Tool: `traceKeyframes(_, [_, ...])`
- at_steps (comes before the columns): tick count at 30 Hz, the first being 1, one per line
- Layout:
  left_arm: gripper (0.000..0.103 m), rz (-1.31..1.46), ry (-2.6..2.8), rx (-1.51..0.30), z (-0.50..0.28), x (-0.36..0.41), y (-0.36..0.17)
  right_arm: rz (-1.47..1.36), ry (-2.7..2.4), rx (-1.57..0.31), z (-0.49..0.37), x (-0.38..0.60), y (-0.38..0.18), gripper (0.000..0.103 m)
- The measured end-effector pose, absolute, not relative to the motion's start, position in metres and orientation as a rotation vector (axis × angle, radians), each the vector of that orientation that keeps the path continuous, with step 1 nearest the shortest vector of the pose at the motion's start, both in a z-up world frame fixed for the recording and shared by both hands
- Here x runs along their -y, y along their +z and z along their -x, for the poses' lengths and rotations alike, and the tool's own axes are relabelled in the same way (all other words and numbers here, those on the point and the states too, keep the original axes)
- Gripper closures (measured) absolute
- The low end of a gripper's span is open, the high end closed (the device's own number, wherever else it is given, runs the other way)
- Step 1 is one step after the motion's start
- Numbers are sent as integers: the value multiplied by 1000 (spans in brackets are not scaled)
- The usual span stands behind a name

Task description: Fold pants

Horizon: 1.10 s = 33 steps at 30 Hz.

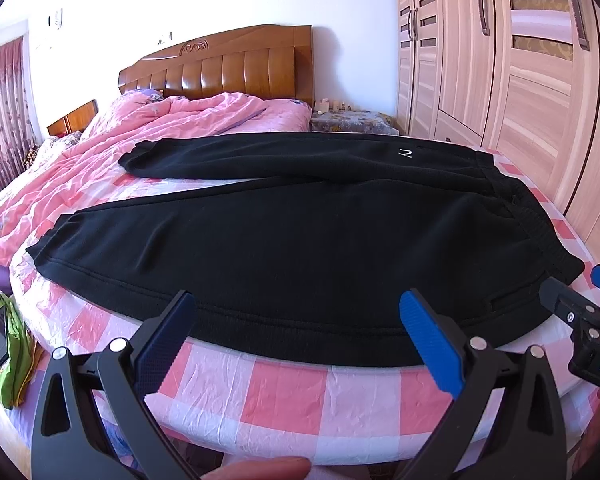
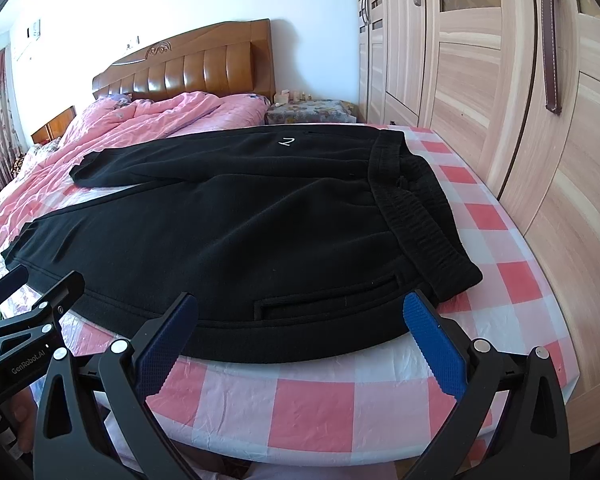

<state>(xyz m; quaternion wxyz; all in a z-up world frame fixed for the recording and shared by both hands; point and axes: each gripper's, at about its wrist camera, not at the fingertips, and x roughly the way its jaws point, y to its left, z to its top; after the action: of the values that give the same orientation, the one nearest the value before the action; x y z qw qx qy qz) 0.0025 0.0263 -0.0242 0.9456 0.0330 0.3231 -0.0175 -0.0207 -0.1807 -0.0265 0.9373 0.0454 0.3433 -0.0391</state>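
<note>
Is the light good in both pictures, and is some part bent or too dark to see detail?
Left wrist view: bright daylight, bed edge bowed by the fisheye, black pants nearly featureless. Right wrist view: wardrobe lines curve, corners vignette dark, focus sharp.

The bed (image 1: 284,392) wears a pink-and-white checked sheet (image 2: 316,404); black pants (image 1: 300,240) lie flat across its near end, legs spread apart, waistband (image 2: 416,208) toward the wardrobe side, with a rumpled pink quilt (image 1: 140,128) heaped beyond them toward the wooden headboard (image 1: 220,68)
</note>
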Motion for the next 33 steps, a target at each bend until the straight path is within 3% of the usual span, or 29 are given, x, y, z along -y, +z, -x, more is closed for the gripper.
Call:
traceKeyframes(10, [1,-57,-78,-676,-10,-29,-32,-43,-59,-720,7,185,-33,4])
traceKeyframes(15, [1,-211,-170,-734,-47,-17,-25,-38,-10,-752,-42,212,-21,4])
traceKeyframes(19, [1,-327,-156,-773,-115,-17,-11,-140,53,-815,-126,258,-4,4])
traceKeyframes(23, [1,-304,-245,-937,-211,-25,-2,-116,113,-856,-225,290,5,4])
traceKeyframes(27, [1,-73,-196,-1054,-318,-48,-6,-61,238,-919,-331,303,-6,4])
traceKeyframes(33, [2,315,-137,-1254,-436,-74,-33,21,388,-1022,-420,303,-38,4])
